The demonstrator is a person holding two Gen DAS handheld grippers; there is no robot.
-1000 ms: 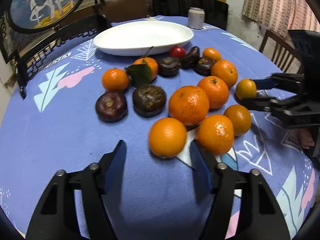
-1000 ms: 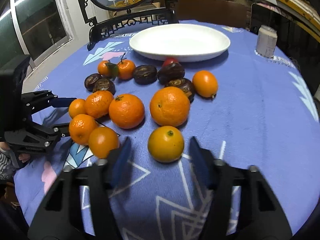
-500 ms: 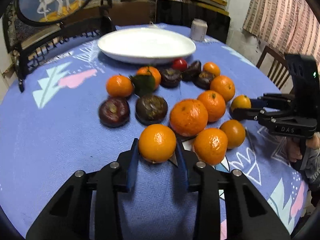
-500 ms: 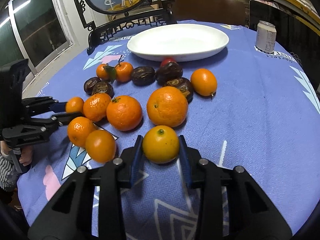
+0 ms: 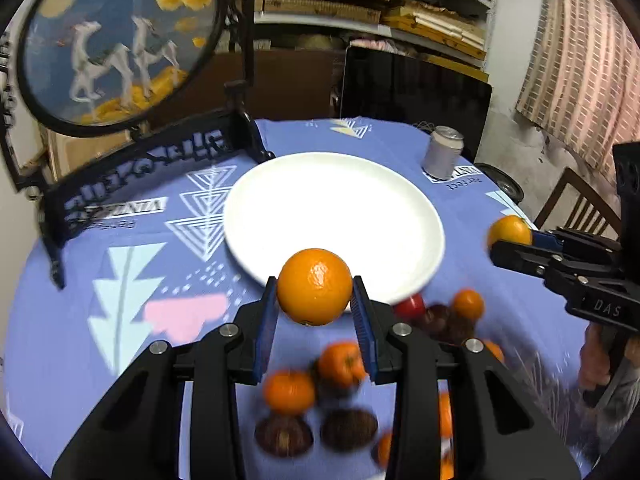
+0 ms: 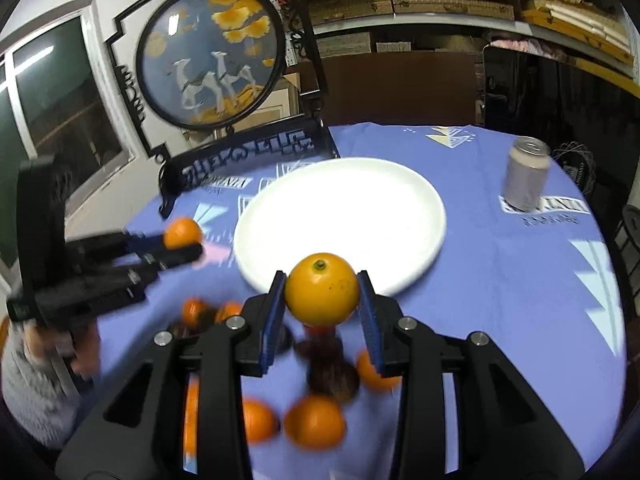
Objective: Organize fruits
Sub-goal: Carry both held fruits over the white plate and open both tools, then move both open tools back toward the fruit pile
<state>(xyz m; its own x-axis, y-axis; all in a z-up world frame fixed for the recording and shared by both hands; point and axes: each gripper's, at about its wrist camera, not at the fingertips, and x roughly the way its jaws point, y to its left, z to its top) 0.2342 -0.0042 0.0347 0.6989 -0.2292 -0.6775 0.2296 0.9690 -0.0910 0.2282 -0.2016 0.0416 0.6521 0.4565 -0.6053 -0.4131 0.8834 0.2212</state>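
My left gripper [image 5: 315, 312] is shut on an orange [image 5: 314, 286] and holds it in the air at the near rim of the white plate [image 5: 332, 216]. My right gripper [image 6: 321, 308] is shut on a yellow-orange citrus [image 6: 321, 294], also raised at the near rim of the plate [image 6: 340, 216]. Each gripper shows in the other's view, the right one [image 5: 510, 240] with its fruit [image 5: 509, 232], the left one [image 6: 182, 242] with its orange [image 6: 183, 233]. Several oranges [image 5: 289, 392] and dark brown fruits [image 5: 349, 430] lie blurred on the blue cloth below.
A grey drink can [image 5: 443, 153] stands behind the plate on the right. A black ornate stand with a round painted panel [image 5: 120, 40] stands at the table's back left. A wooden chair [image 5: 576, 208] is at the right. Shelves fill the back wall.
Both grippers closed on their fruits on the cloth, then lifted them up and forward to the near rim of the plate. The fruit pile now lies beneath the grippers.
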